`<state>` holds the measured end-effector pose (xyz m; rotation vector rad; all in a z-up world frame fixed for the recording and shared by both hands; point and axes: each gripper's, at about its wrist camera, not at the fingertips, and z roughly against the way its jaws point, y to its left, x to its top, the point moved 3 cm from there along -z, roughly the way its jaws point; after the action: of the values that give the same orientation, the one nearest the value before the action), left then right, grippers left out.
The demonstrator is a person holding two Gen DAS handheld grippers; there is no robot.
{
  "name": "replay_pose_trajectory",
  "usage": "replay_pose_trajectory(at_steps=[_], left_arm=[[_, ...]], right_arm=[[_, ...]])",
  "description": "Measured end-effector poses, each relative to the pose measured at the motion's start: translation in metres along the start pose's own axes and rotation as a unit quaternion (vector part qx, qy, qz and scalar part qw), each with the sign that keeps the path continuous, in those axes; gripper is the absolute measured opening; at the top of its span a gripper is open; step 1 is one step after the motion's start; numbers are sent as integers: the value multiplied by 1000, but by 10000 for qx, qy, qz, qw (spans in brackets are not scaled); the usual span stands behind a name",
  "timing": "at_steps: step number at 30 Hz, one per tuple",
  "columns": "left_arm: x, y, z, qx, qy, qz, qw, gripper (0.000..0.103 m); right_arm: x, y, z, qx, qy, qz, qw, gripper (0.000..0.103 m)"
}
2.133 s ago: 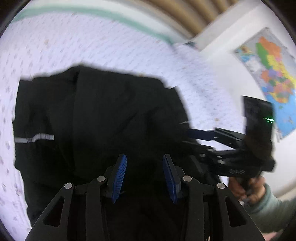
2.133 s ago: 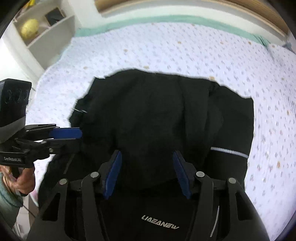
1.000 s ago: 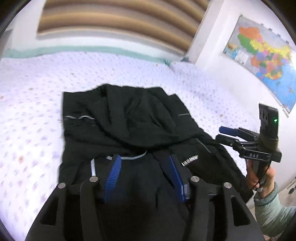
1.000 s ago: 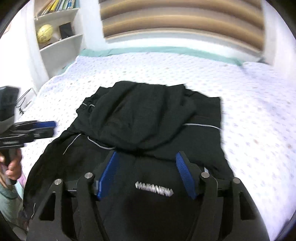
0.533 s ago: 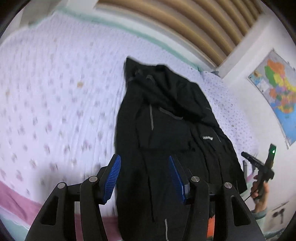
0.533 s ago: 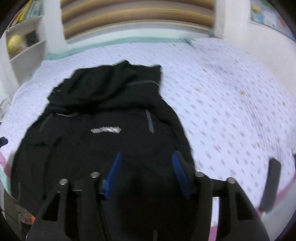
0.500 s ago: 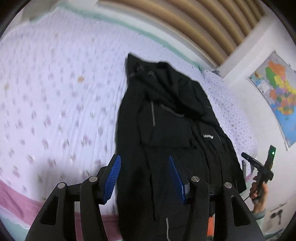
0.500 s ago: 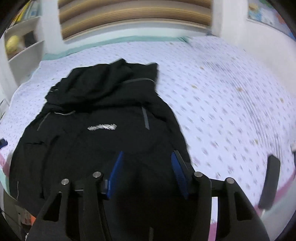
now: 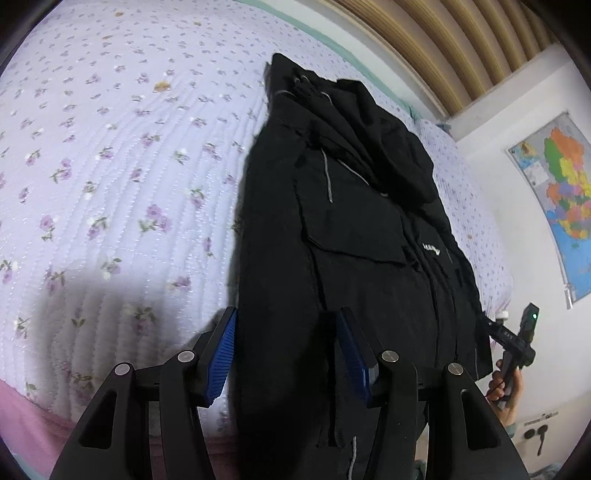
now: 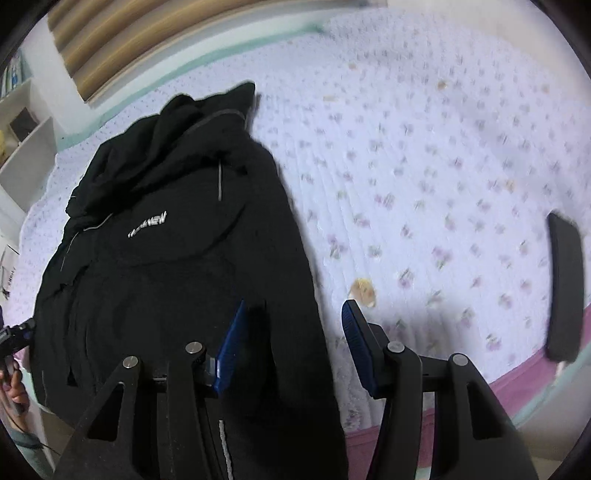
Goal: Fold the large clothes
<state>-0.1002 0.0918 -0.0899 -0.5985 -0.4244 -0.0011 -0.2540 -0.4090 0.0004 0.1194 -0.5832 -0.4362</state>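
Lying lengthwise on the bed (image 9: 110, 166), in the left wrist view: one black jacket (image 9: 351, 229), hood end toward the far side, lower hem hanging past the near edge of the mattress. White lettering on the chest, grey piping along the seams, a flap pocket midway down. Left gripper (image 9: 286, 354): jaws spread wide with blue pads, set over the garment's near left border, one pad above the floral quilt and the other above black cloth; no fabric is pinched between them. Bedcover: lilac quilt with small purple flowers, pink band along the near edge. Slatted wooden headboard (image 9: 443, 37) at the far side. Coloured map (image 9: 565, 192) on the white wall to the right. Right gripper (image 9: 513, 338), small at the lower right beyond the jacket's other border, held in a hand (image 9: 508, 384); its jaws cannot be read from here. In the right wrist view: the same jacket (image 10: 177, 251) fills the left half of the frame, hood toward the headboard (image 10: 155, 33), lettering facing up. Right gripper (image 10: 291, 350): jaws spread, blue pads straddling the garment's right border, one pad over black fabric, the other over quilt; nothing clamped. Bed (image 10: 424, 166) bare to the right of the jacket. Dark oblong object (image 10: 565, 288) near the right edge, blurred, identity unclear. White shelving (image 10: 26, 147) at the far left. Left gripper (image 10: 14, 334) just visible at the left edge.
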Motion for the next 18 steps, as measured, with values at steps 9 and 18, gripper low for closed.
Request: replay_pose_trajectory(at_steps=[9, 18], left_arm=[[28, -68, 15, -2167, -93, -151, 9761, 56], [-28, -64, -7, -732, 402, -596, 9947, 56]], right_arm=[[6, 52, 19, 1457, 69, 207, 9891, 45], [-28, 46, -2, 794, 522, 314, 9950, 45]])
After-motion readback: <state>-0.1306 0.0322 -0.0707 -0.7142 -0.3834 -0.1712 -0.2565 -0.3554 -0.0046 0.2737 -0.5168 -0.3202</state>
